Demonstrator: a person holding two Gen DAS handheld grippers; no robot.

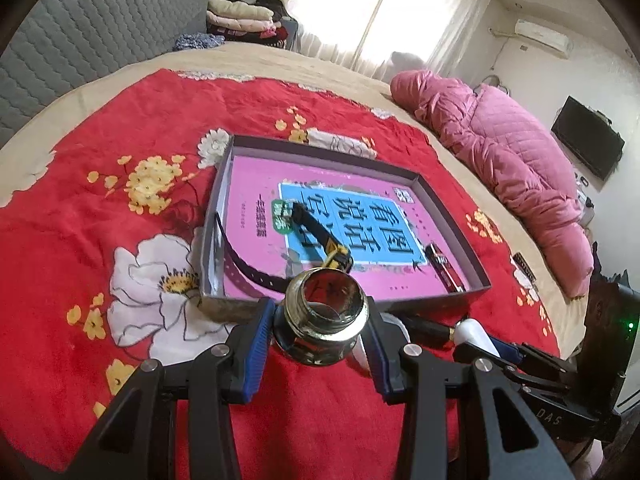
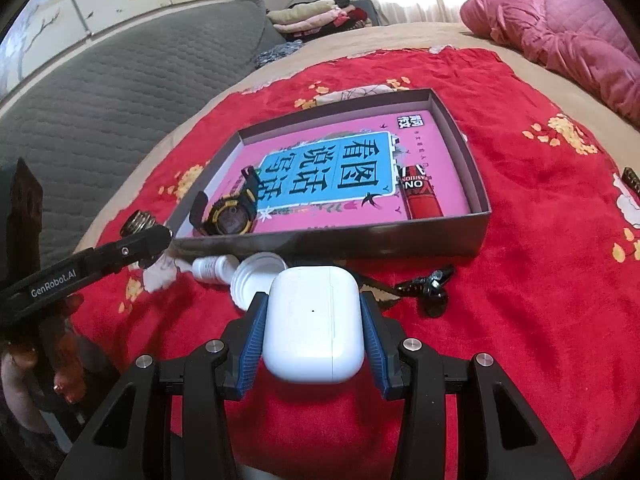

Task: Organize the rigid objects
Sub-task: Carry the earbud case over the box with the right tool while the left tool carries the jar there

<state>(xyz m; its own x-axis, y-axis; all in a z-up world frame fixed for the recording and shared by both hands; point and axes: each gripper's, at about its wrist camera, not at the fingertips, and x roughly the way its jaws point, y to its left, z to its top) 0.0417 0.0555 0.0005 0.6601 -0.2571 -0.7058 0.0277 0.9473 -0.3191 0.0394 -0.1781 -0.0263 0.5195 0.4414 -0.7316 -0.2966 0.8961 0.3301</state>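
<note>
Before the box [image 1: 452,204]: left gripper [image 1: 320,320] clamped a glass jar [image 1: 320,316]; right gripper [image 2: 314,320] clamped a white earbud case [image 2: 314,320].

- The box [image 2: 456,128] sits on the blanket [image 2: 540,280], which is spread on the bed [image 2: 224,92].
- In the box a book [image 2: 320,176] covers the floor, with the watch [image 2: 226,216] on it at the near-left corner and a small carton [image 2: 422,194] at the near-right corner.
- Just in front of the box's near wall lie a small bottle [image 2: 212,268], a cap [image 2: 256,276] and a clip [image 2: 430,284].
- Jacket [image 2: 560,36] lies beyond the blanket's far-right corner.
</note>
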